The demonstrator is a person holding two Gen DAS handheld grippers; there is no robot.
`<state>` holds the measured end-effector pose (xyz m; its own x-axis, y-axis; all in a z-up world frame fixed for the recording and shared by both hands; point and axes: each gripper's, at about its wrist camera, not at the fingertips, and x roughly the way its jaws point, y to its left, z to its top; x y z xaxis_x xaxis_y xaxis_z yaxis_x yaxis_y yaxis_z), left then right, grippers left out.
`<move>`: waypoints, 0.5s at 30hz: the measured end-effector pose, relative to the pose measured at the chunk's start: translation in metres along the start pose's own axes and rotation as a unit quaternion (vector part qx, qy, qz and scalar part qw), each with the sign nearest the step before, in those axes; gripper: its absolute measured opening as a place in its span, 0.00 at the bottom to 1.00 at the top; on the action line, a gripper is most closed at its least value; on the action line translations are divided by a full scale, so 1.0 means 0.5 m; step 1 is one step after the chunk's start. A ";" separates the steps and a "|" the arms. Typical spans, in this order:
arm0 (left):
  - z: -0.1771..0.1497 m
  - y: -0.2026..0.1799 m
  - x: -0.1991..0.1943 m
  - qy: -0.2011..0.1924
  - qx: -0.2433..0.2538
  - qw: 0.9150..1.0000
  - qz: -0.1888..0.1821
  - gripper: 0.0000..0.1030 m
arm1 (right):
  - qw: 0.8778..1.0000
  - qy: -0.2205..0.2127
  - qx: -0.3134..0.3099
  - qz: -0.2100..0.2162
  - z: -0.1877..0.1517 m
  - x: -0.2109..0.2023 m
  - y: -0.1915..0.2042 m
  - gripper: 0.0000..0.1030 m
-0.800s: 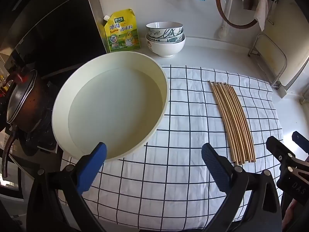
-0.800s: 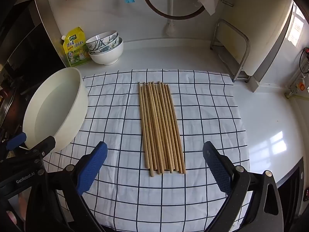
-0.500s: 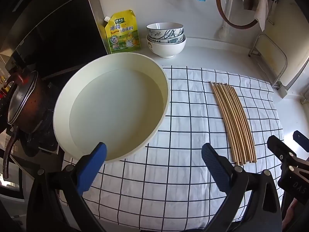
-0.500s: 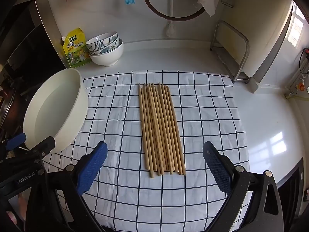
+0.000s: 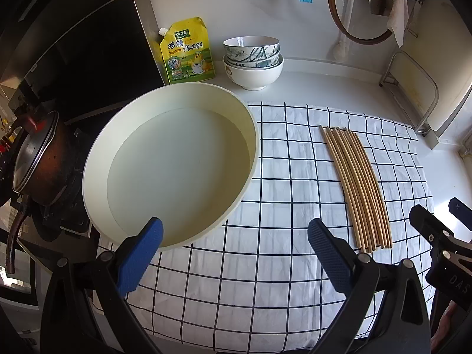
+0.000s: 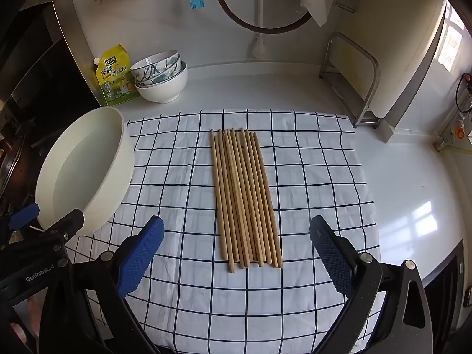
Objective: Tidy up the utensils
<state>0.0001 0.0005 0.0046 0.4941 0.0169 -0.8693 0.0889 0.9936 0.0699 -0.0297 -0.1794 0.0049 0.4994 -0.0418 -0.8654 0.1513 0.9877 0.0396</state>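
Note:
Several wooden chopsticks (image 6: pixel 244 197) lie side by side in a neat row on a white checked cloth (image 6: pixel 309 177); they also show in the left wrist view (image 5: pixel 357 185) at the right. My right gripper (image 6: pixel 236 253) is open and empty, just short of the chopsticks' near ends. A large cream round basin (image 5: pixel 236 124) holding clear water stands on the cloth's left side. My left gripper (image 5: pixel 234 250) is open and empty, its left finger over the basin's near rim. The basin also shows in the right wrist view (image 6: pixel 124 153).
Stacked bowls (image 5: pixel 252 59) and a yellow seasoning pouch (image 5: pixel 187 51) stand at the back wall. A dark pot (image 5: pixel 35 159) sits on the stove at the left. A metal rack (image 6: pixel 351 79) stands at the back right. A blue brush (image 6: pixel 196 0) hangs on the wall.
Both views have shifted only slightly; the left gripper has drifted back a little. The chopsticks and basin have not moved.

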 end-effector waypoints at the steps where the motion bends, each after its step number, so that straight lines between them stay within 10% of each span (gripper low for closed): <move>1: 0.000 0.000 0.000 0.000 0.000 1.000 0.000 0.94 | 1.000 0.000 0.000 0.000 0.000 0.000 0.000 0.92; 15: 0.007 0.005 0.006 0.000 0.000 1.000 0.000 0.94 | 1.000 -0.002 -0.001 0.001 0.001 0.000 -0.002 0.92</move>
<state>0.0051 0.0028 0.0039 0.4947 0.0172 -0.8689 0.0888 0.9936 0.0703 -0.0293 -0.1804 0.0051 0.5024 -0.0404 -0.8637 0.1492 0.9880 0.0405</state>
